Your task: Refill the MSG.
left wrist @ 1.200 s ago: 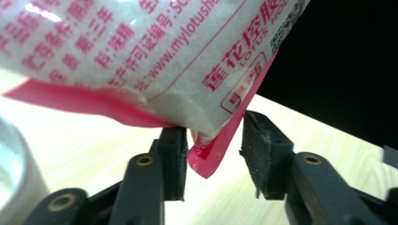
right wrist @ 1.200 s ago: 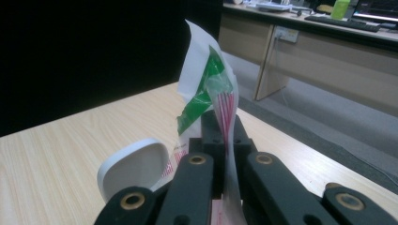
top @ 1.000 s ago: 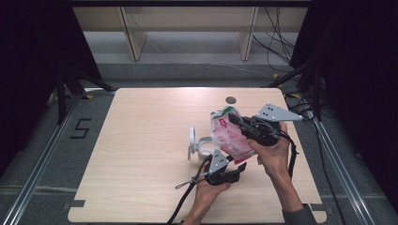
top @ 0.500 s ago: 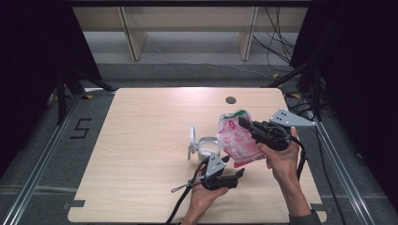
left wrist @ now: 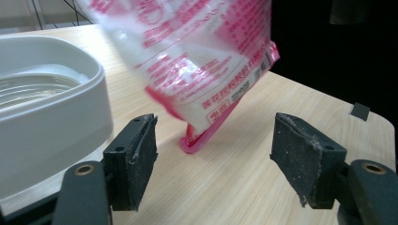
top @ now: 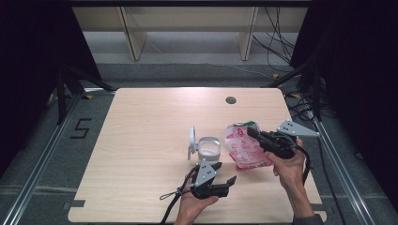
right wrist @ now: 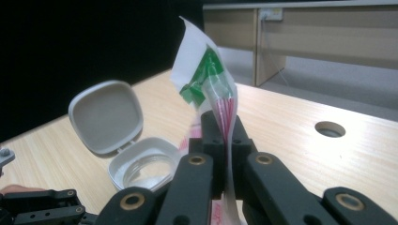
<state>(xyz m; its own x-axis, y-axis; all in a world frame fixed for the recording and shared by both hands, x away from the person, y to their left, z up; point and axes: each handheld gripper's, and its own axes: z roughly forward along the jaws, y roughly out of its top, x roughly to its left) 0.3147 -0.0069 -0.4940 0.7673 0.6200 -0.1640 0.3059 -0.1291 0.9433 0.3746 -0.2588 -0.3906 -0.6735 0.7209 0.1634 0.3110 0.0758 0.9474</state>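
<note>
Left gripper (left wrist: 213, 159): jaws wide apart, just opened further, nothing pinched between. Pink-and-white printed bag (left wrist: 202, 61) hanging ahead, bottom corner touching the wooden table (left wrist: 300, 108). Grey container (left wrist: 51, 112) close at left, rim beside the left jaw.

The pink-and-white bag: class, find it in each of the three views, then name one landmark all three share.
High view: the pink-and-white bag lies right of centre, held in the right gripper.
Left gripper view: bag hangs top centre, its bottom corner touching the table.
Right gripper view: bag rises at centre, pinched between the jaws.
Shared landmark: the grey container.
</note>
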